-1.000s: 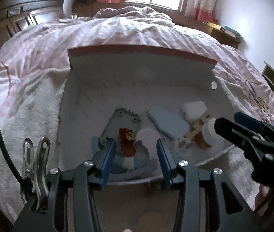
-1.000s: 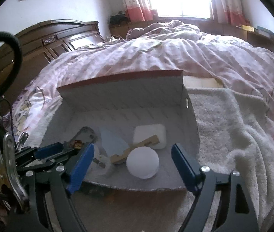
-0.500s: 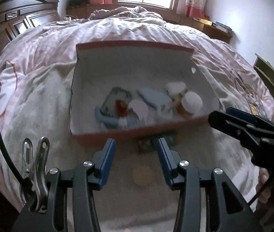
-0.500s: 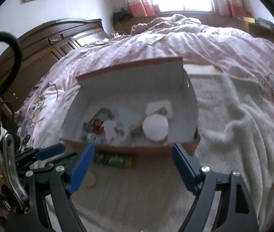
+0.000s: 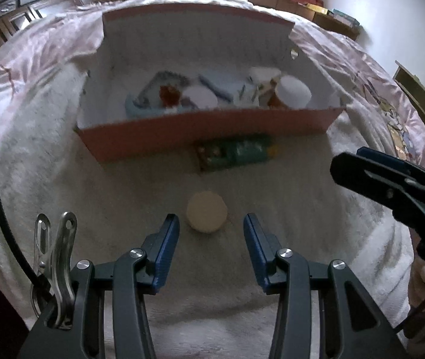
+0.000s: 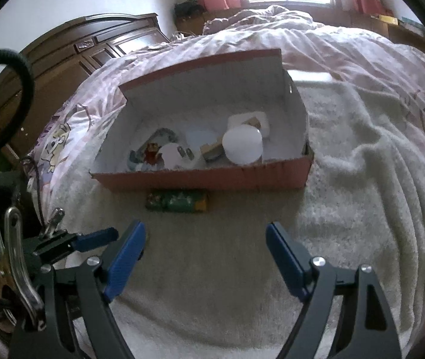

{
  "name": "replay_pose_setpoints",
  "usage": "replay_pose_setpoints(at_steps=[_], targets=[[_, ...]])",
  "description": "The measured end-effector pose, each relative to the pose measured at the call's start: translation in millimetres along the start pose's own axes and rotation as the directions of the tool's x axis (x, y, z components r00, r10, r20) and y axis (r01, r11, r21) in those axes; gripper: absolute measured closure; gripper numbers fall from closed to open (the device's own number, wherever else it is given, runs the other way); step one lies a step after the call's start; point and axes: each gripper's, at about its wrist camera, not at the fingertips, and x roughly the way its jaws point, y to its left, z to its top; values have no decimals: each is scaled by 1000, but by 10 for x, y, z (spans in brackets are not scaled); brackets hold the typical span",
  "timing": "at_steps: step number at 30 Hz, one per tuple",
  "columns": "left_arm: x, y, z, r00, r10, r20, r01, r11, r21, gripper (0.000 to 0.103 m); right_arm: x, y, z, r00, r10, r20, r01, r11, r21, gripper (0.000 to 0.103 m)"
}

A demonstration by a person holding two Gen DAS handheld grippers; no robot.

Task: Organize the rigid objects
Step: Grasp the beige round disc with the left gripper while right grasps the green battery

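A red cardboard box (image 5: 206,137) with a white inside lies on a fluffy cream blanket (image 5: 122,209). In it lie a white-lidded jar (image 5: 291,92), a picture card (image 5: 167,94), a white disc (image 5: 200,97) and other small pieces. A green packet (image 5: 236,151) lies on the blanket against the box's front wall. A cream round disc (image 5: 207,215) rests just ahead of my left gripper (image 5: 211,220), which is open, its pads on either side and apart from the disc. My right gripper (image 6: 205,226) stands open and empty over the blanket, short of the green packet (image 6: 178,200).
The box's tall back flap (image 6: 206,89) stands upright. A pink striped quilt (image 6: 332,51) covers the bed beyond. A dark wooden headboard (image 6: 71,59) is at the left. One finger of the right gripper (image 5: 392,176) reaches in from the right, with a person's hand (image 5: 422,269) behind it.
Both grippers have drawn back from over the box's inside. The box's front wall, the green packet and the cream disc came into view. The left gripper now sits just behind the disc.
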Motion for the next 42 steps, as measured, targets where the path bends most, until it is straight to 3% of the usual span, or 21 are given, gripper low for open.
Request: replay_pose_setpoints(at_steps=[6,9,18,33,35,42], targets=[[95,-121,-26,1000,25,-1,-25,999,34,59,76,-32,-48,1000,7,-20,-7,1000,11,17],[139,-127,-34,999,47,-3,-47,998,40,71,105,-35,-64,1000,10,-28,-9,1000,13,17],[65,-42,-52,997,71,17,-72,997,26,71,145,-26,-94,999,7,-42,-6,1000,13,17],[-141,743,-165,981,189,37,-180,967,-181,71,511,337,0,991,-76,-107,72,997,-38,15],[-138,790,-174,981,192,36,-182,964,-194,71,566,423,37,990,-100,-97,95,994,-53,9],[-166,880,-247,982,181,45,-167,961,-221,71,799,659,144,985,-145,-90,139,988,-69,9]])
